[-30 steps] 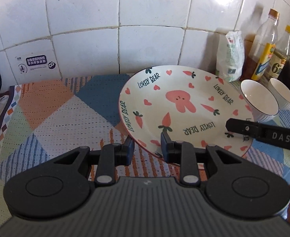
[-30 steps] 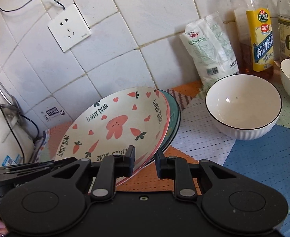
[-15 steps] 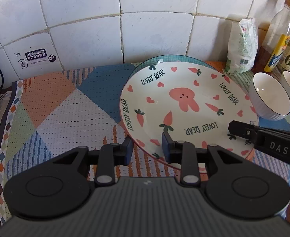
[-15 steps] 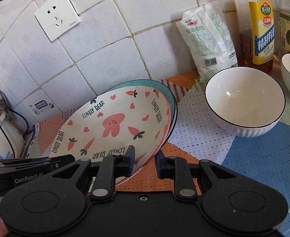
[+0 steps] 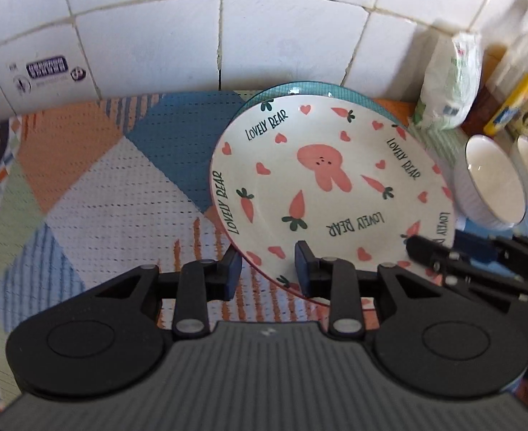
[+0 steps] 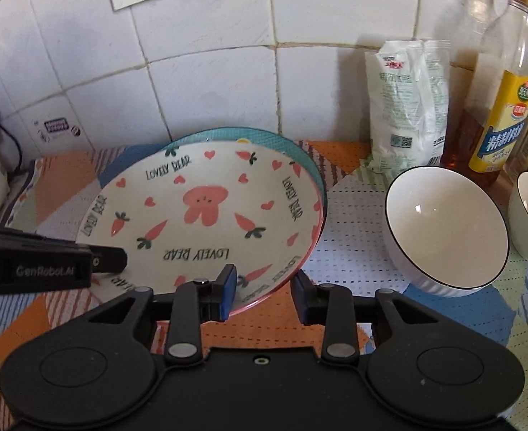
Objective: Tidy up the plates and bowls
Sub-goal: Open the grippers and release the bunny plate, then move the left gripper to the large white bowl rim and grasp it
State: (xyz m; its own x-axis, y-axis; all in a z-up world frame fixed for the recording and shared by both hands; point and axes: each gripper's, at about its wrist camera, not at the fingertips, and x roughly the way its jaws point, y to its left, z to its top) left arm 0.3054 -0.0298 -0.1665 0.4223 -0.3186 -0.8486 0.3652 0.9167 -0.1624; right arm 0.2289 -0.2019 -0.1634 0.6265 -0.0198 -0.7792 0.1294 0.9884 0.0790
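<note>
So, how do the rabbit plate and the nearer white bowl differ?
The rabbit plate is wide, shallow and printed; the nearer white bowl is deep and plain with a dark rim line. The plate lies on a teal plate; the bowl stands on the mat. Both are empty.

Rabbit plate (image 6: 206,212) on 2nd plate (image 6: 285,145), bowls (image 6: 447,230) right, bag (image 6: 407,107) & bottles (image 6: 497,107) behind

Counter covered by patchwork mat (image 6: 350,251). On it: teal plate (image 6: 299,151) at centre, two white bowls (image 6: 447,230) at 3 o'clock, white packet (image 6: 407,107) and bottles (image 6: 501,122) at 1 o'clock.
</note>
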